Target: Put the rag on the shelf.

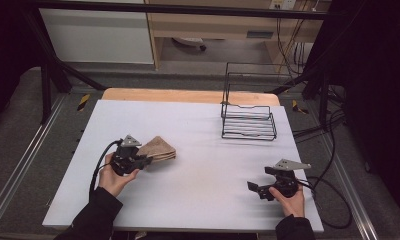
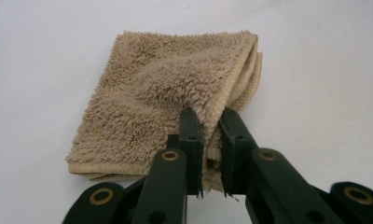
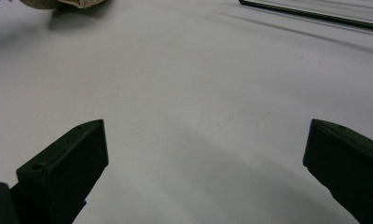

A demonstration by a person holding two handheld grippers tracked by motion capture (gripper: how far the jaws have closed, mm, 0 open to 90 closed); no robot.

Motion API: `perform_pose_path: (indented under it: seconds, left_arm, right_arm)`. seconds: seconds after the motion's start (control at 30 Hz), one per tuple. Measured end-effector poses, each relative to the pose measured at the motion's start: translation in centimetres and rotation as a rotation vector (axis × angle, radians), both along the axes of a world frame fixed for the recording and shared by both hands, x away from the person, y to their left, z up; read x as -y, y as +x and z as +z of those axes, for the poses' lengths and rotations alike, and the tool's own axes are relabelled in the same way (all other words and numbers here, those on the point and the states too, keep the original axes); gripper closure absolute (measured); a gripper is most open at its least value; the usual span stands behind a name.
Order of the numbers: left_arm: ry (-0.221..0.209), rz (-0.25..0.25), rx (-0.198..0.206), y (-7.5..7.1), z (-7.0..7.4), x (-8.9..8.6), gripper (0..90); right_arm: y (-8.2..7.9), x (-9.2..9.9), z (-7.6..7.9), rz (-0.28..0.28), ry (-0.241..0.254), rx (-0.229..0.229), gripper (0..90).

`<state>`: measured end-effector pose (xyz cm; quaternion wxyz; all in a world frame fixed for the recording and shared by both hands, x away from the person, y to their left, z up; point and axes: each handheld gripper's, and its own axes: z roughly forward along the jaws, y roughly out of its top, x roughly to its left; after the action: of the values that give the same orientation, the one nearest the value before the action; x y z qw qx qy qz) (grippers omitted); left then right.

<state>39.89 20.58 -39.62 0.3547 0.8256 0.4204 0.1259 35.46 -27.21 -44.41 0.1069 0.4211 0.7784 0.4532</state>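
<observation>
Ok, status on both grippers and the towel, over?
Left gripper shut on folded tan towel's edge. Right gripper open, over bare table. Wire rack far right, nothing in the way.

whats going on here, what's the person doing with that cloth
A person holds a gripper in each hand at a white table. The left gripper has its fingers closed on the edge of a folded tan towel that lies on the left part of the table. The right gripper is wide open above bare table at the near right, holding nothing. A black wire rack stands at the far right, nothing in it.
</observation>
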Motion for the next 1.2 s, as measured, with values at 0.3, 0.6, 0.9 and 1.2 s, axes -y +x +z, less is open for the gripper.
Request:
perform_pose_path:
  seconds: [0.3, 0.6, 0.9, 1.2]
  left_arm:
    - [-0.003, -0.042, -0.012, -1.7, -0.3, 2.6, 80.6]
    - [-0.015, -0.057, -0.029, -2.7, -0.7, 4.9, 80.5]
    - [-0.025, -0.102, -0.041, -4.0, -1.1, 7.7, 80.5]
    - [-0.012, -0.136, -0.035, -4.6, -2.1, 9.6, 79.3]
  right_arm:
    - [0.0, 0.0, 0.0, -0.001, 0.000, -0.001, 0.6]
    - [0.0, 0.0, 0.0, 0.001, -0.002, -0.001, 0.6]
    - [0.0, 0.0, 0.0, 0.001, -0.002, -0.001, 0.6]
    - [0.0, 0.0, 0.0, 0.000, -0.002, 0.002, 0.6]
